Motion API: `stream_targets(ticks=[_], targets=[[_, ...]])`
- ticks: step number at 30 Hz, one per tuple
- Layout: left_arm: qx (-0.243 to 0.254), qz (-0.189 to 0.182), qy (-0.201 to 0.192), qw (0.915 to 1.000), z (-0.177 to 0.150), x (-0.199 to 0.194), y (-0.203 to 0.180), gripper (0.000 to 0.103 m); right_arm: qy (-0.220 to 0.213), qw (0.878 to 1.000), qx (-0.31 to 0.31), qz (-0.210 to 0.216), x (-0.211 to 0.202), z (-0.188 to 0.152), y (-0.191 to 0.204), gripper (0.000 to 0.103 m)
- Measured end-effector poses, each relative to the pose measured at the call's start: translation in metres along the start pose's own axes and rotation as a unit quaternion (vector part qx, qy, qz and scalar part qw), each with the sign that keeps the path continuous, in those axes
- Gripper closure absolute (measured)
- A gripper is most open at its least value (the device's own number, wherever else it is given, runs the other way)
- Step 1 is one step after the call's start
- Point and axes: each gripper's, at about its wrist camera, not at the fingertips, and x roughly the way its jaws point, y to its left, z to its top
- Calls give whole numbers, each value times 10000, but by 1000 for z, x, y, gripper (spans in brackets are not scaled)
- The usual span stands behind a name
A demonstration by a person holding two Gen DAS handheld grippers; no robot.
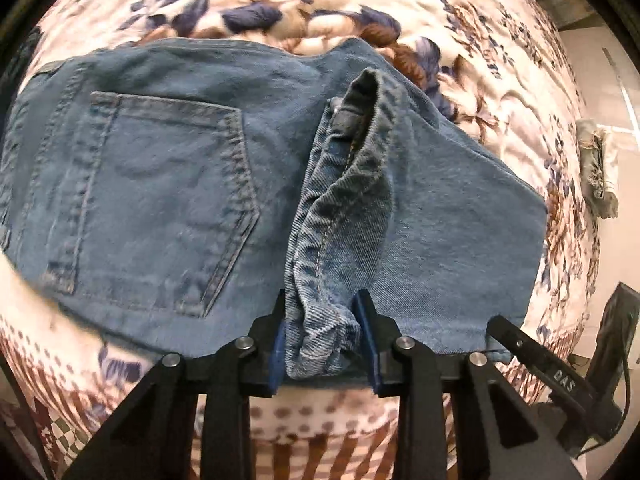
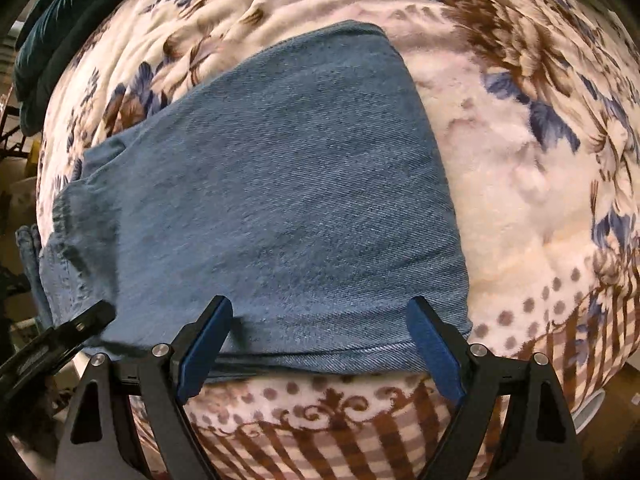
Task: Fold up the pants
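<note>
1. The pants (image 1: 168, 184), blue denim jeans, lie folded on a floral blanket (image 1: 304, 4) that covers a bed; a back pocket (image 1: 160, 200) faces up in the left wrist view.
2. The left gripper (image 1: 325, 340) points steeply down at the near edge of the pants. Its two blue pads pinch a bunched, seamed fold of denim (image 1: 340, 216) that rises in a ridge away from the camera.
3. The right gripper (image 2: 320, 340) hangs over a smooth stretch of the same pants (image 2: 280, 184), near their hemmed edge. Its jaws are spread wide, one blue pad at each side, and denim lies below them; neither pad presses the cloth.
4. Part of the right gripper shows at the lower right of the left wrist view, just beside the pants' edge.
5. The pocket is the only holder in sight, and what it holds cannot be told.
6. A pale frayed cloth (image 1: 598, 168) lies at the blanket's far right edge, well apart from the pants.
</note>
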Motion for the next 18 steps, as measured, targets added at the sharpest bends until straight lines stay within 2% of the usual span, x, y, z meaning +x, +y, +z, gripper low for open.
stream_targets(ticks=[2,5,8,12,14,18], targets=[[-31,135,40,9999,0,9,9,76,28,10000,-51,-24,1,-2,0,12],[-238,134,262,9993,3,28,19,75,132,9996,-211,-125,8,0,7,12],[-352,83,307,9989,9,27,20,71,213,9985,-408,-285,12,2,16,12],[-290,84,295,9991,9,17,26,65,216,9970,-597,-437,17,4,26,12],[-244,120,264,9993,8,15,26,65,190,9945,-768,-683,19,0,31,13],[-70,295,262,9992,-15,17,31,64,262,9902,-969,-967,30,-8,37,17]])
